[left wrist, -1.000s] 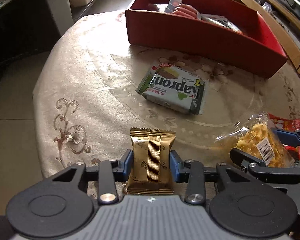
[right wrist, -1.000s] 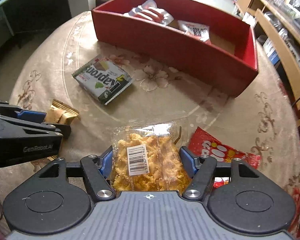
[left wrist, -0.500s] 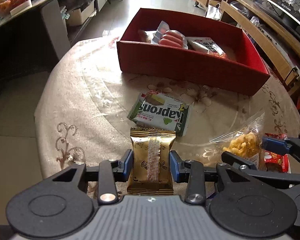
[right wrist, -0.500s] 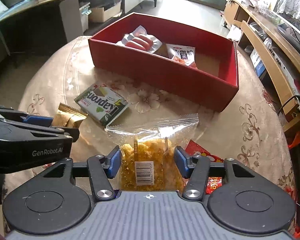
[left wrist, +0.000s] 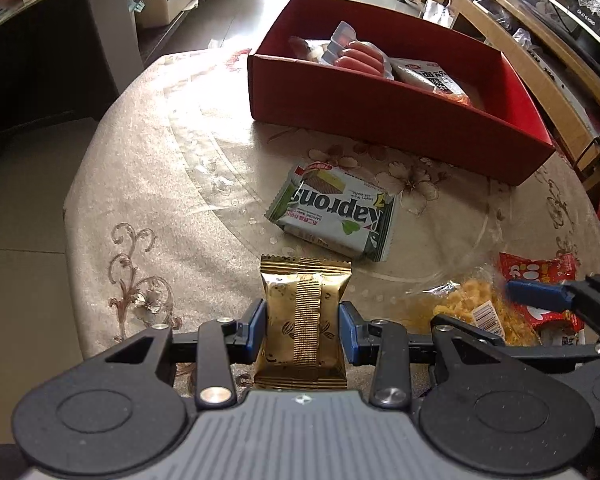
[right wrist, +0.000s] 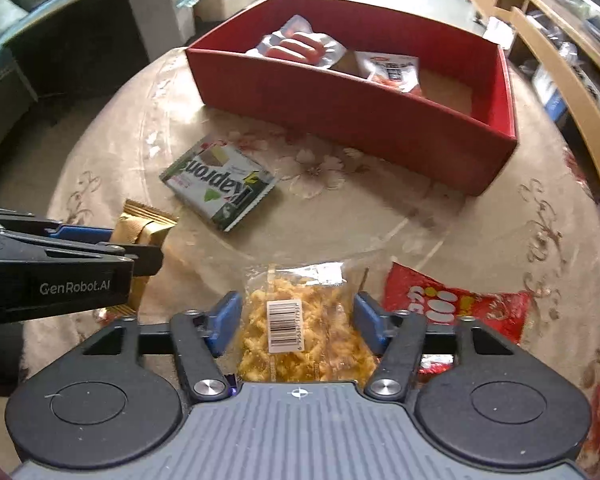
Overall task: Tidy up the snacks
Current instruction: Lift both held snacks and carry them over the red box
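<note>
Both claws loaded, ready to carry snacks to the box.

I see the round desk (right wrist: 112,152) with the red box (right wrist: 340,108) at its far side, already holding a sausage pack (right wrist: 296,46) and a white-and-red pouch (right wrist: 392,70). Between box and claws lies the green wafer pack (right wrist: 220,180), and a red snack bag (right wrist: 452,304) rests near right. My right claw (right wrist: 298,320) brackets the clear bag of yellow crisps (right wrist: 300,332); its jaws have just been opening, and I judge the pads barely touch the bag. My left claw (left wrist: 303,320) is pinched narrow on the gold wrapped snack (left wrist: 302,320). I judge this the pickup step; next I must re-close the right claw firmly, then lift both over the box's near wall.
</note>
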Action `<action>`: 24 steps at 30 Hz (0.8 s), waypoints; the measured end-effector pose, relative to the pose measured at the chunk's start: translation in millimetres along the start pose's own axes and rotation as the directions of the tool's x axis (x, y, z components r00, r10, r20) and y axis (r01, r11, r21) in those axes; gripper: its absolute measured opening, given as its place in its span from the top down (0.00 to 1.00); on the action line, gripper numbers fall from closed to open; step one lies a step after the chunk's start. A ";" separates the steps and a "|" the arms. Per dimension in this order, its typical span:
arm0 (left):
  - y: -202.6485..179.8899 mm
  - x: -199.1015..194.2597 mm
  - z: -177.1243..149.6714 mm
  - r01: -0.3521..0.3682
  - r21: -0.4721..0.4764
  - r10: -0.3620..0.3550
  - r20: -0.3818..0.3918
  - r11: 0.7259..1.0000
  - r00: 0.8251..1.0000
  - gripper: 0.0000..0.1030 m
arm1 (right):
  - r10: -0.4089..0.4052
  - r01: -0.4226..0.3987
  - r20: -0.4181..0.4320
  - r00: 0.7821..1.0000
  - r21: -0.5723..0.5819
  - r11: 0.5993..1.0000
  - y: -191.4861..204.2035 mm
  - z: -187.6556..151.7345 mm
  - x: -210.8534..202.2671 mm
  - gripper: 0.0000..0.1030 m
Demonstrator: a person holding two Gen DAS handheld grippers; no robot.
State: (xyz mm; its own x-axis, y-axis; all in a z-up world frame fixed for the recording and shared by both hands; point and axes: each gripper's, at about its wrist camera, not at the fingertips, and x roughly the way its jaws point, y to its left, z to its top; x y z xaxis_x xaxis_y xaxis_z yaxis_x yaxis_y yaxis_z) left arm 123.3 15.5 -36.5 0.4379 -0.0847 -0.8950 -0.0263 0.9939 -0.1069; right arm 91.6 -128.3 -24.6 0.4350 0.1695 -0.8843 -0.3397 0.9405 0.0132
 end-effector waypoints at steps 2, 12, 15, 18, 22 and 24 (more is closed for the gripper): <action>1.3 1.2 0.2 -0.001 -0.002 0.001 -0.004 1.000 1.000 0.65 | -0.010 0.009 -0.020 1.000 -0.009 1.000 -0.5 1.5 3.8 0.19; 3.8 7.9 -0.3 0.008 -0.009 -0.008 -0.034 1.000 0.999 0.65 | -0.106 0.098 -0.067 0.992 -0.113 0.989 21.9 -3.7 21.6 0.29; 4.2 5.5 0.0 0.010 -0.007 -0.010 -0.027 1.000 1.000 0.65 | -0.098 0.093 -0.066 0.993 -0.086 0.992 17.4 -4.4 17.2 0.31; 4.5 3.9 0.6 0.015 -0.012 -0.015 -0.024 1.000 1.000 0.65 | -0.099 0.095 -0.049 0.994 -0.076 0.993 16.5 -5.4 9.8 0.34; 3.6 -0.8 1.5 0.021 -0.012 -0.021 -0.012 1.000 1.000 0.65 | -0.092 0.092 -0.004 0.996 -0.051 0.994 13.6 -4.6 -3.7 0.35; 3.4 -3.1 3.2 0.030 -0.016 -0.030 -0.008 0.999 1.000 0.65 | -0.095 0.095 0.019 0.995 -0.028 0.995 9.4 -1.7 -8.2 0.35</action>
State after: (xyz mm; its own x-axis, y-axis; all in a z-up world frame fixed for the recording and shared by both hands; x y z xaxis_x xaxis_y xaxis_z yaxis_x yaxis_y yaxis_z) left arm 124.7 19.3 -32.7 0.4317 -0.1154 -0.8946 -0.0271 0.9897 -0.1407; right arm 83.4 -121.3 -18.1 0.4806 0.0853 -0.8728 -0.3197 0.9438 -0.0838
